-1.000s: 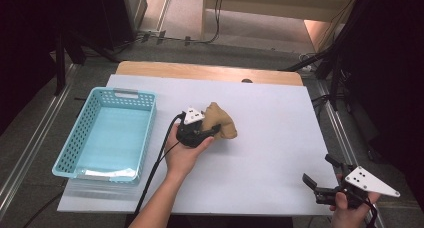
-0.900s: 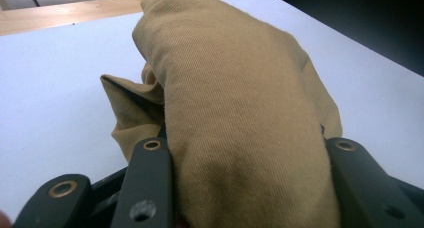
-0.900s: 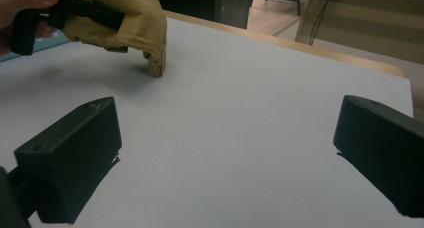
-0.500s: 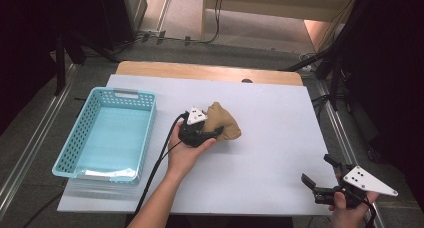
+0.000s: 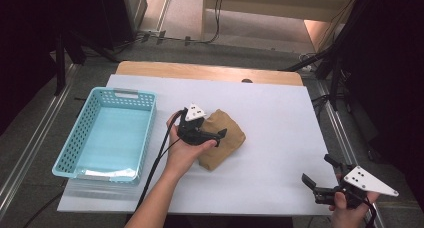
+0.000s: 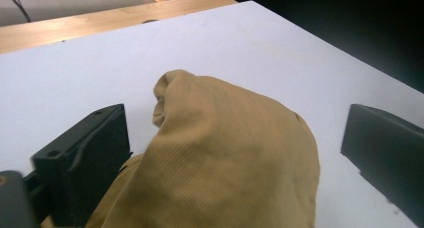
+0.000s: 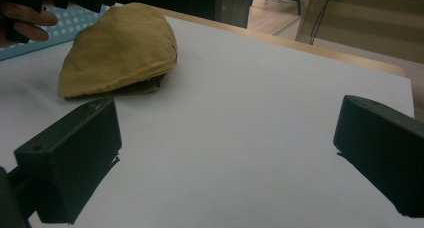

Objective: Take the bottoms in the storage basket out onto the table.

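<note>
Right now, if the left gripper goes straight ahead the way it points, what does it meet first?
Probably the tan cloth, which lies bunched between the open jaws of the left gripper; beyond it is bare white table.

High view: fixed overhead, facing forward and down across the whole counter [image 5: 280, 113]. Left gripper view: very close behind the tan cloth [image 6: 225, 158], facing the far edge. Right gripper view: low at the near corner, distant. All three share the cloth.
</note>
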Available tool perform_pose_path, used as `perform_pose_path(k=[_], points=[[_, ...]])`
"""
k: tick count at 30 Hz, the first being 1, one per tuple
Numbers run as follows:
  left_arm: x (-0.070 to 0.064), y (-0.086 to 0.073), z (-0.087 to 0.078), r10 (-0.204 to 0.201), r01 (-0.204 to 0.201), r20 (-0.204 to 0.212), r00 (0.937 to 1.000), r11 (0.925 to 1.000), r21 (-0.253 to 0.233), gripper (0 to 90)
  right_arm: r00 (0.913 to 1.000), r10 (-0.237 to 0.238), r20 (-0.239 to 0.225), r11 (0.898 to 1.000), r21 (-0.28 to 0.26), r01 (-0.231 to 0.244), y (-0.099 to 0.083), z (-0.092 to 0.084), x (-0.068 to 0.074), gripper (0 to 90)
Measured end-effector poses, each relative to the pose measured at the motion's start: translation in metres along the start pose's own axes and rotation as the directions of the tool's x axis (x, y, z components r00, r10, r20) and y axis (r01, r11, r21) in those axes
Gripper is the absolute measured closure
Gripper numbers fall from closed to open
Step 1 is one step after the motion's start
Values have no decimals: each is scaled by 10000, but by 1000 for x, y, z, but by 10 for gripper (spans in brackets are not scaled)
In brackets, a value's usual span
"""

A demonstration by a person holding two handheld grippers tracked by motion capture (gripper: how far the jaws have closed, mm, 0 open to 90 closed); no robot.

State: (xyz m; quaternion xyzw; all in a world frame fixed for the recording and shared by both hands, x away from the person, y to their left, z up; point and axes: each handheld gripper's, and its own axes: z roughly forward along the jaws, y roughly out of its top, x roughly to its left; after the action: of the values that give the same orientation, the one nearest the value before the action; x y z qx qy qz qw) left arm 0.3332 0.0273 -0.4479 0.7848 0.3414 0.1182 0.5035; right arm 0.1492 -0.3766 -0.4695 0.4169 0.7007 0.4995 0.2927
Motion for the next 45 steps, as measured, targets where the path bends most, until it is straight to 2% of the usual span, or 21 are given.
perform_pose_path(k=[6, 21, 28, 35, 40, 45], points=[[-1, 5, -13, -24, 25, 13, 10000, 9990, -451, 0, 10000, 2, 8, 10000, -11, -2, 0, -1, 0, 0], [-2, 17, -51, 284, -289, -60, 9996, 9924, -1199, 0, 10000, -1, 7, 10000, 2, 1, 0, 0, 1, 0], [0, 19, -67, 431, -452, -183, 9989, 9899, -1343, 0, 10000, -1, 11, 10000, 8, 1, 0, 0, 1, 0], [3, 20, -84, 399, -444, -320, 9987, 9867, -1562, 0, 10000, -29, 2, 10000, 26, 29, 0, 1, 2, 0], [5, 19, -93, 527, -581, -389, 9978, 9866, -1523, 0, 10000, -26, 6, 10000, 37, 26, 0, 1, 2, 0], [8, 17, -103, 490, -564, -493, 9976, 9853, -1612, 0, 10000, -18, 27, 10000, 57, 17, 0, 1, 2, 0]])
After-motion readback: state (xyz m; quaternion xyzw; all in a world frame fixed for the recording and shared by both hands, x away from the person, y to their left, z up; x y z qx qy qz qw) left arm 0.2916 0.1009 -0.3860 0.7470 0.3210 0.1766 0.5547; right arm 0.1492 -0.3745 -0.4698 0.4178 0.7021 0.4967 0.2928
